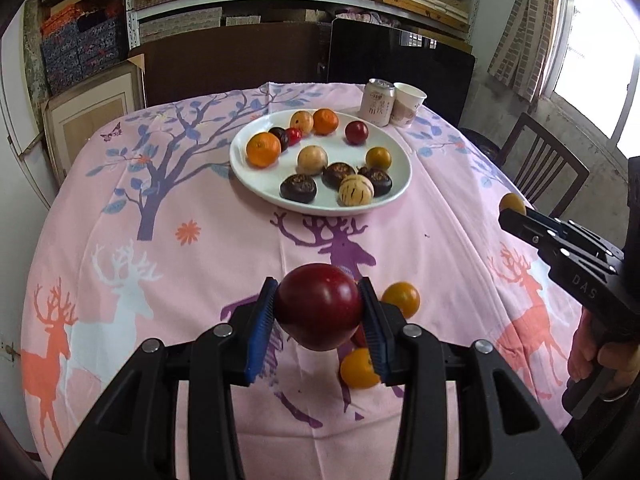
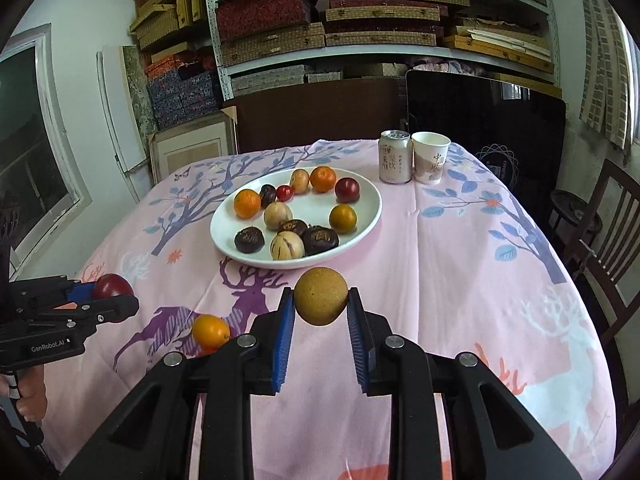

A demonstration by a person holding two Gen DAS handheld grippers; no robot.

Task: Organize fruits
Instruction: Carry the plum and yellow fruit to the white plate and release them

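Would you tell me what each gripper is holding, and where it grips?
Left gripper clamps the dark red fruit across its sides; right gripper clamps the brown round fruit likewise.

The plate (image 2: 362, 222) sits mid-tabletop (image 2: 460, 280), fruits spread across it; behind it to the right stand a can (image 2: 395, 157) and a paper cup (image 2: 430, 157), touching or nearly so; nearer the camera, two small fruits (image 1: 401, 298) lie on the cloth; the left tool (image 1: 318, 308) holds an apple (image 1: 318, 306) above them; the right tool (image 2: 320, 303) holds a round fruit (image 2: 321, 295) before the plate; shelves (image 2: 360, 52) stand behind the tabletop.
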